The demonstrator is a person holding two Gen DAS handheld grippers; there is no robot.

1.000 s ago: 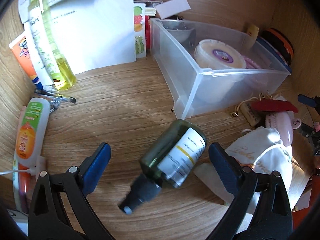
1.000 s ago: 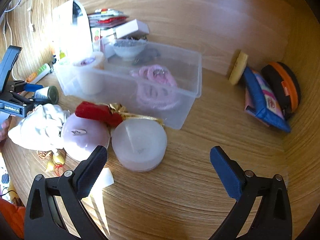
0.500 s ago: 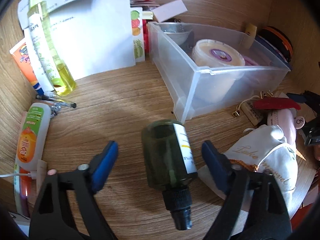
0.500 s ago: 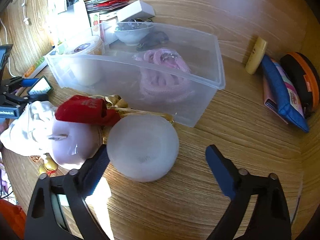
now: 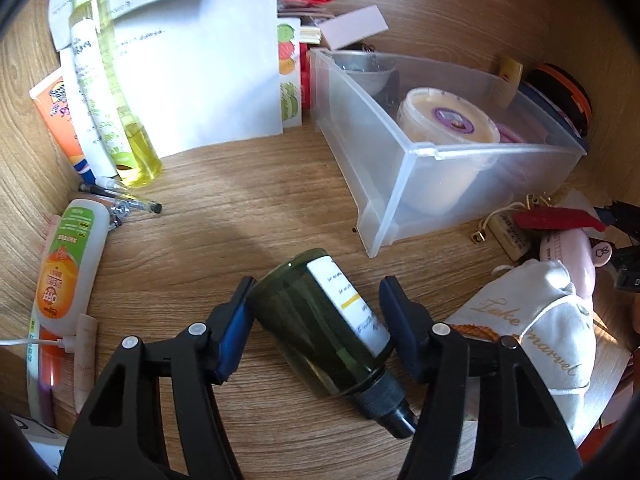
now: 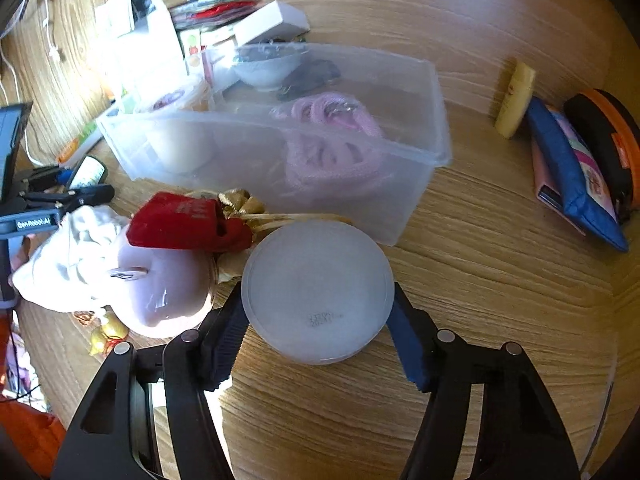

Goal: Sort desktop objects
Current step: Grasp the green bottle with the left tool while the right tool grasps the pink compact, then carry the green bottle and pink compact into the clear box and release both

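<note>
Down on the wooden worktop (image 5: 224, 216), both claws are closing at once! The left claw (image 5: 316, 322) has a dark green spray bottle (image 5: 324, 320) lying on its side between the blue pads, its flat base towards the clear plastic bin (image 5: 424, 152) and its black nozzle pointing back towards the camera. That long axis runs slantwise through the gap, so the pads meet the bottle's flanks; the left pad looks to be touching the glass already, the right pad just beside the label, though the fisheye makes contact hard to call.

Over on the right, the right claw (image 6: 318, 326) is closing round a frosted round tub (image 6: 318, 292), lid up, sitting just in front of the same bin. Its pads stand against the tub's sides, left and right, a squeeze that seems about made.

Each thing lies dead ahead of its own claw, with the bin beyond both: bottle to its near corner, tub to its long wall. A white drawstring pouch (image 5: 536, 328) lies between the two.
</note>
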